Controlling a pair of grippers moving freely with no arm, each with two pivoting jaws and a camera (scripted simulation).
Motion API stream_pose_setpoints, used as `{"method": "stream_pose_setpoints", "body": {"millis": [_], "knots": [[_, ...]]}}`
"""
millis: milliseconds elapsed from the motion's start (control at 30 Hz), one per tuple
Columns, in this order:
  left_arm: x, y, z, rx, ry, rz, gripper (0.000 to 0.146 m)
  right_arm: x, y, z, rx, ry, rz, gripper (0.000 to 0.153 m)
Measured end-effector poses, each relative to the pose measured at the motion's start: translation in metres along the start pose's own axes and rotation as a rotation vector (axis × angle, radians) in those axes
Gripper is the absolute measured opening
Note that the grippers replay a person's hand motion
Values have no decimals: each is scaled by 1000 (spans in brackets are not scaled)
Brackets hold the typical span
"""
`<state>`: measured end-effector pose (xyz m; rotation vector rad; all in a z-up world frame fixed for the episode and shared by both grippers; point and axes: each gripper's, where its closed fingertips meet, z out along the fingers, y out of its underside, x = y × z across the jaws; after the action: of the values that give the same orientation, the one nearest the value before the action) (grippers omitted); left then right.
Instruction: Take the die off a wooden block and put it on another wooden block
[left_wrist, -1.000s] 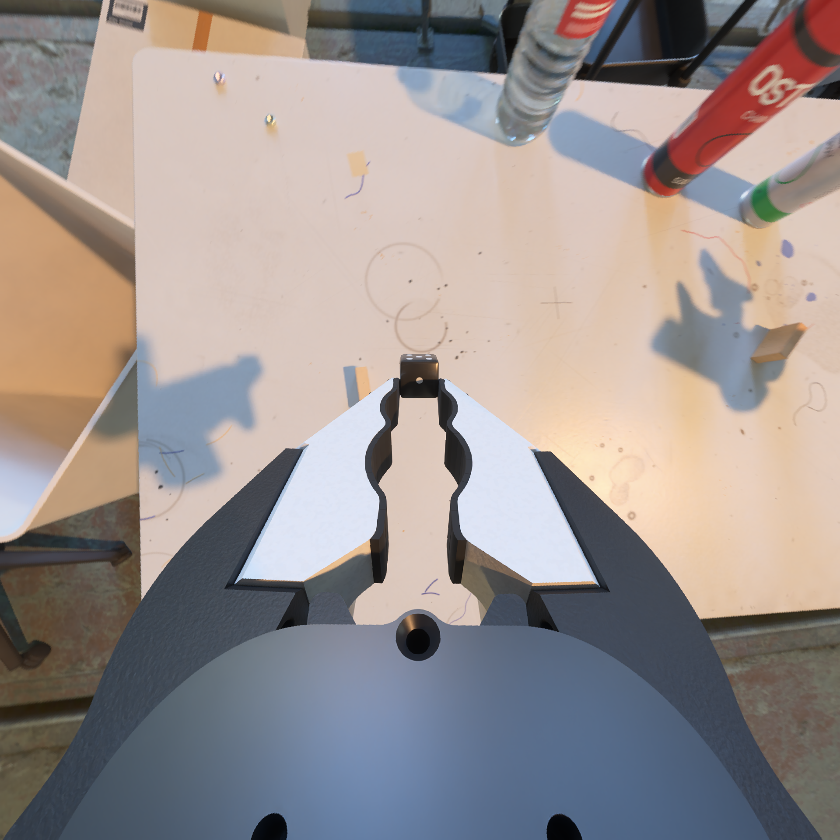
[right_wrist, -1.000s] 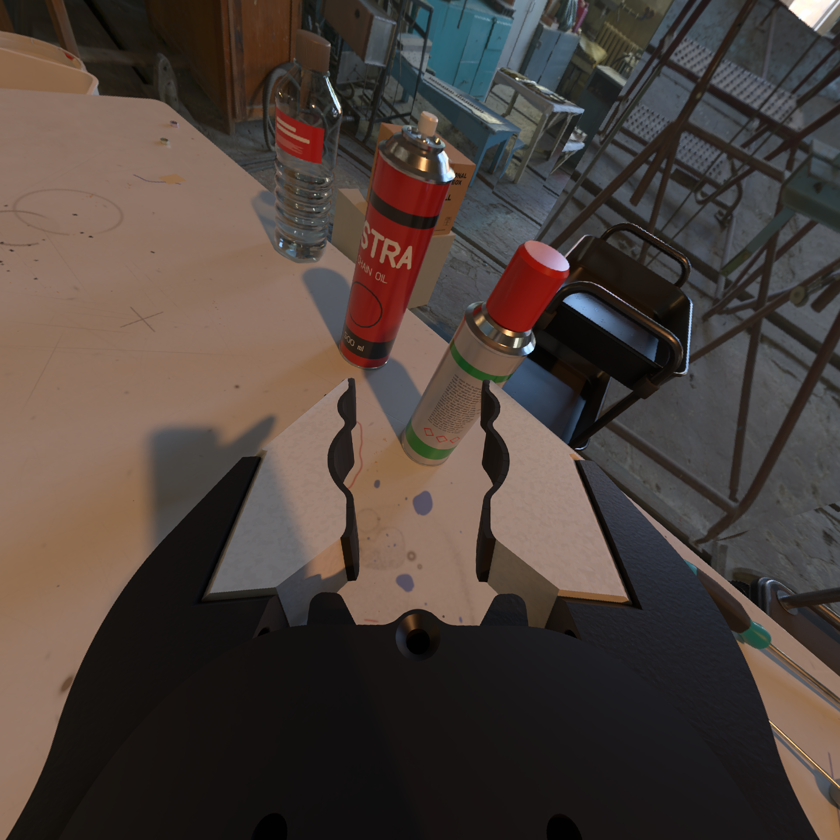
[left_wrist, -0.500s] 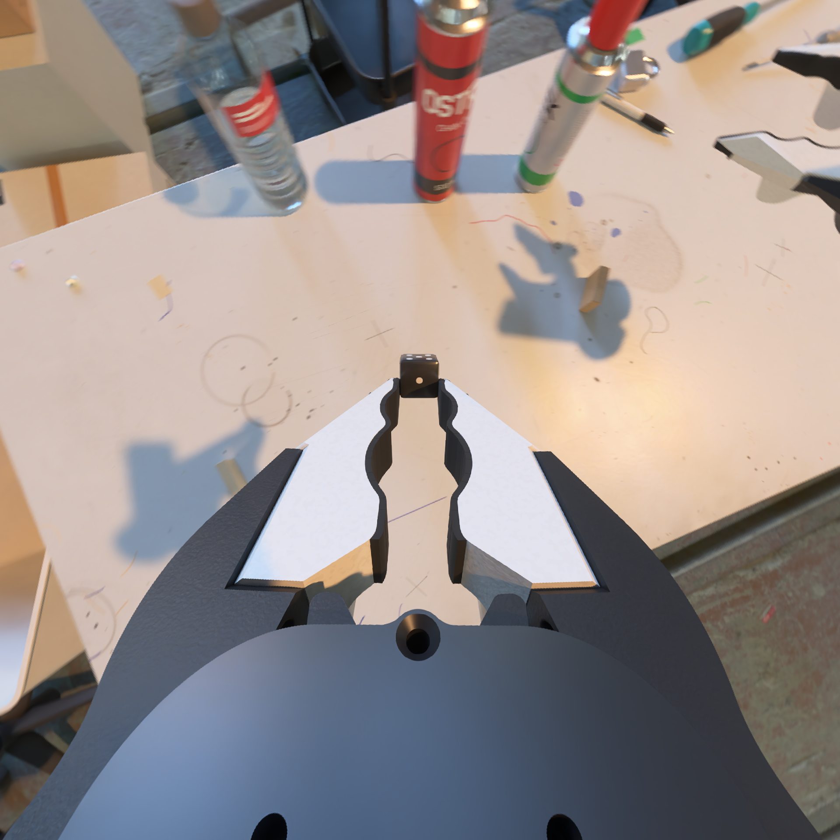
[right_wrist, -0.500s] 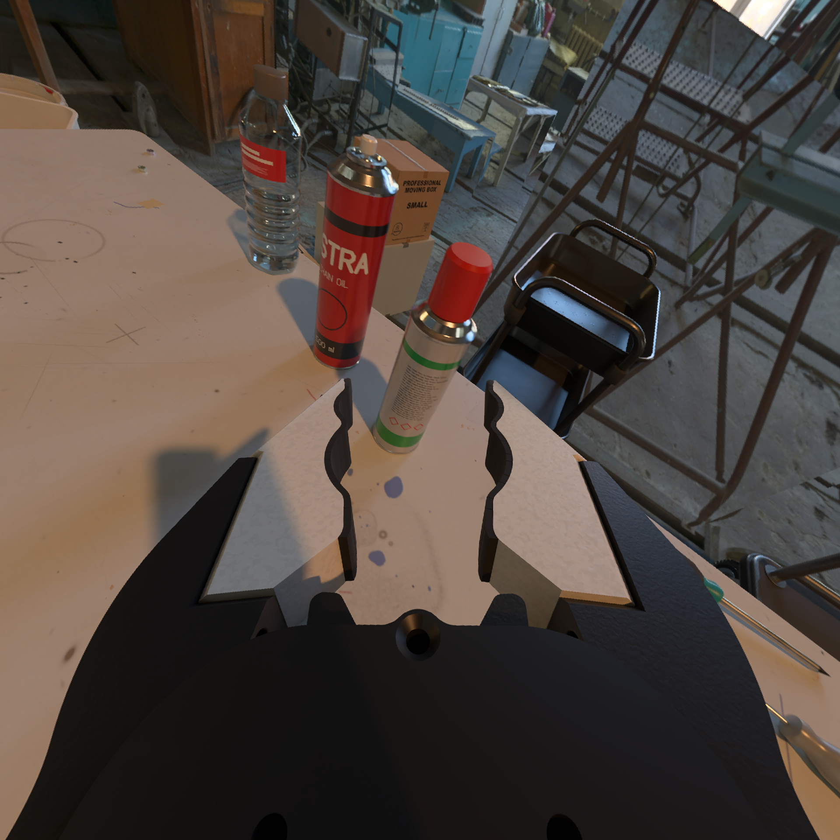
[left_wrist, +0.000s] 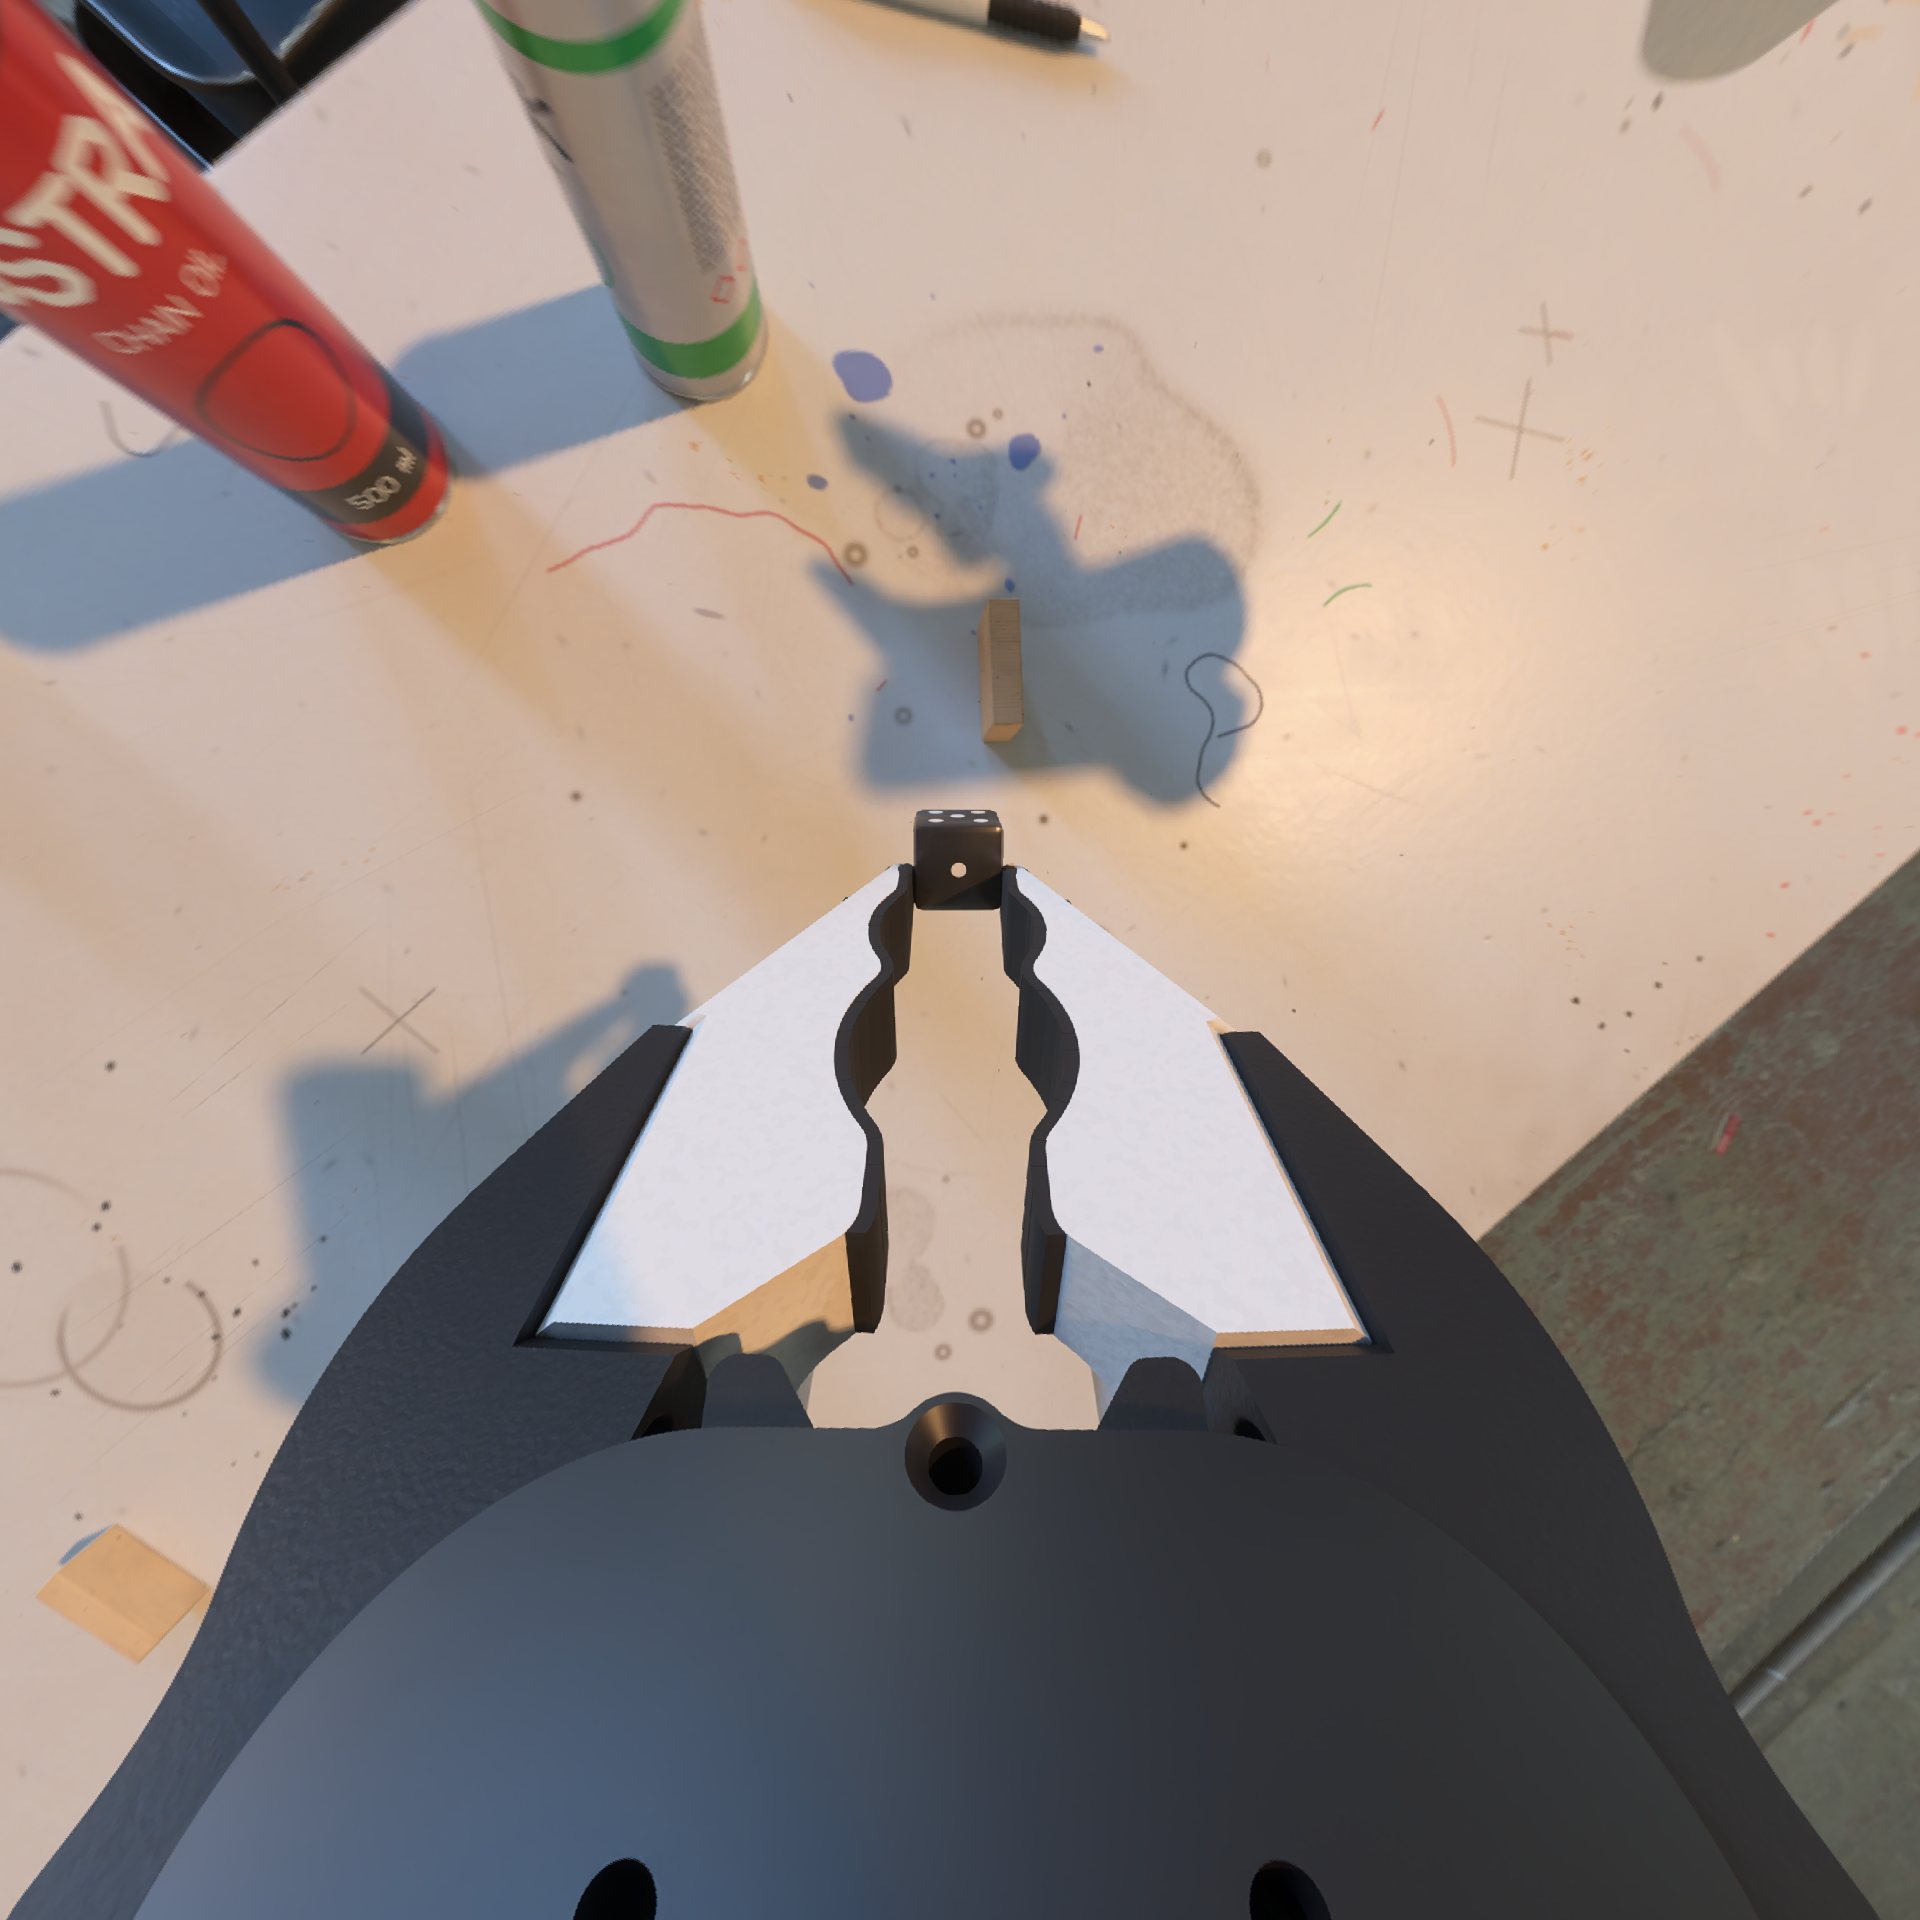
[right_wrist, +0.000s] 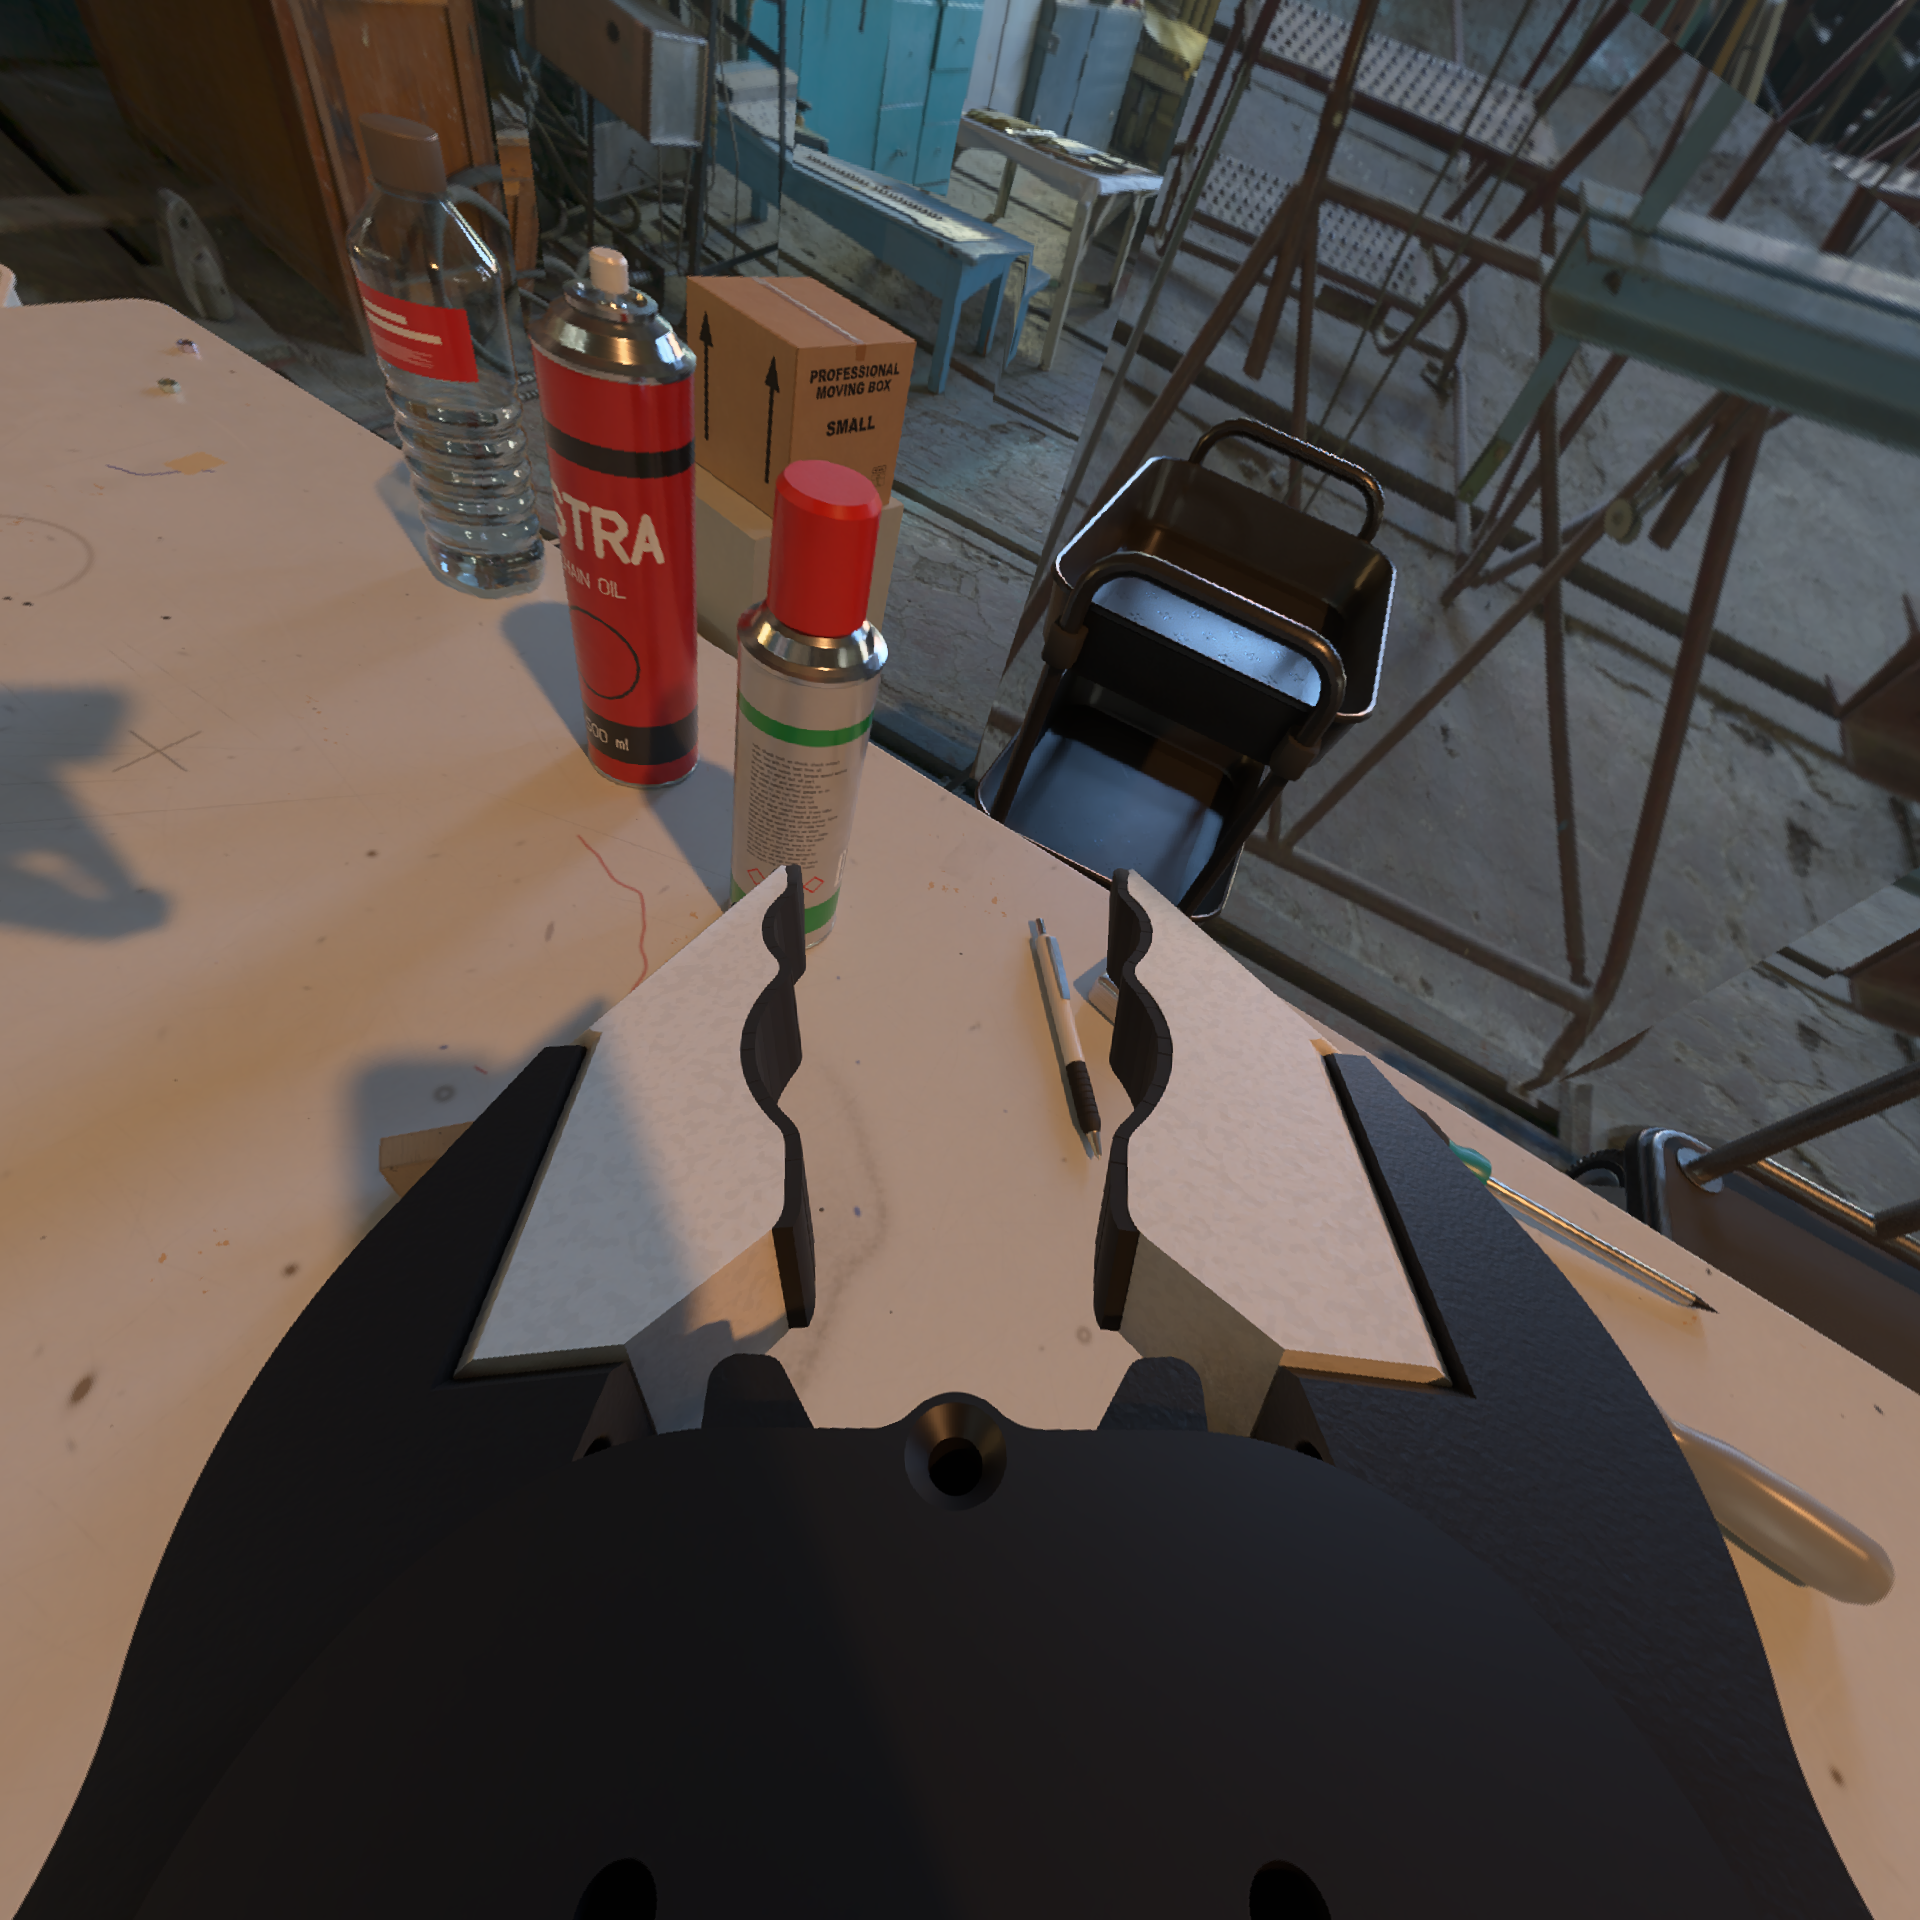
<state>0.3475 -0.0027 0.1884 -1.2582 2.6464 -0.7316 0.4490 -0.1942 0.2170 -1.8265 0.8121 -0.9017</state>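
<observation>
My left gripper (left_wrist: 958, 896) is shut on a black die (left_wrist: 958, 858) with white pips, held at the fingertips above the table (left_wrist: 1455, 727). A small wooden block (left_wrist: 1002, 670) lies on the table just ahead of the die, in a shadow. Another wooden block (left_wrist: 123, 1590) lies at the lower left of the left wrist view. My right gripper (right_wrist: 956, 894) is open and empty above the table's far edge. A corner of a wooden block (right_wrist: 416, 1155) shows beside its left finger.
A red spray can (left_wrist: 218, 343) (right_wrist: 623, 540) and a silver can with a green band (left_wrist: 665, 197) (right_wrist: 800, 727) stand ahead. A water bottle (right_wrist: 442, 395) stands farther back. A pen (right_wrist: 1065, 1039) and a screwdriver (right_wrist: 1579, 1236) lie near the right gripper. The table's edge (left_wrist: 1621, 1081) runs at the right.
My left gripper has swung right with the die, so the far wooden block is now just ahead of it. My right gripper has drifted right and back, bringing the pen into view.
</observation>
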Motion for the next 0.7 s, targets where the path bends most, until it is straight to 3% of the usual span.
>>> {"method": "stream_pose_setpoints", "body": {"millis": [400, 700], "knots": [[31, -1, 118, -145, 14, -3, 16, 5, 8, 0, -22, -2, 2, 59], [31, 0, 151, -161, 28, -34, 16, 9, 12, 1, -24, -10, 22, 59]]}}
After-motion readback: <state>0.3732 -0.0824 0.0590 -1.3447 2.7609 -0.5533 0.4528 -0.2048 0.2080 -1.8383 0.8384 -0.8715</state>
